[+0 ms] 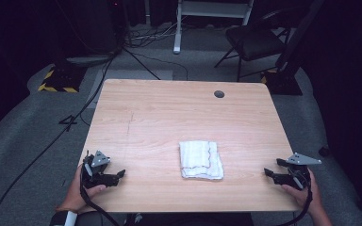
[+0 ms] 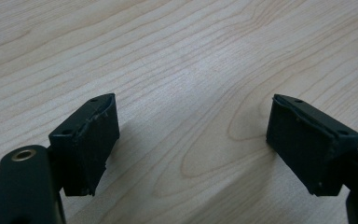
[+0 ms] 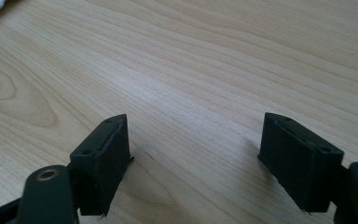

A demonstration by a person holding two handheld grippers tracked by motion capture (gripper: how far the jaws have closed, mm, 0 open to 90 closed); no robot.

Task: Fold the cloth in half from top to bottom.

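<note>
Between both grippers, a folded white towel (image 1: 201, 160), red-edged.

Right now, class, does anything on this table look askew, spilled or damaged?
Nothing much stands out. The folded white cloth lies slightly skewed to the table edges; both claws, left and right, are open and apart from it.

A dim lab or studio: a bare wooden table (image 1: 169, 117) on grey carpet (image 1: 23, 136), loose cables (image 1: 151, 35), a folding chair (image 1: 254, 40), hazard-striped stand bases (image 1: 56, 82).
</note>
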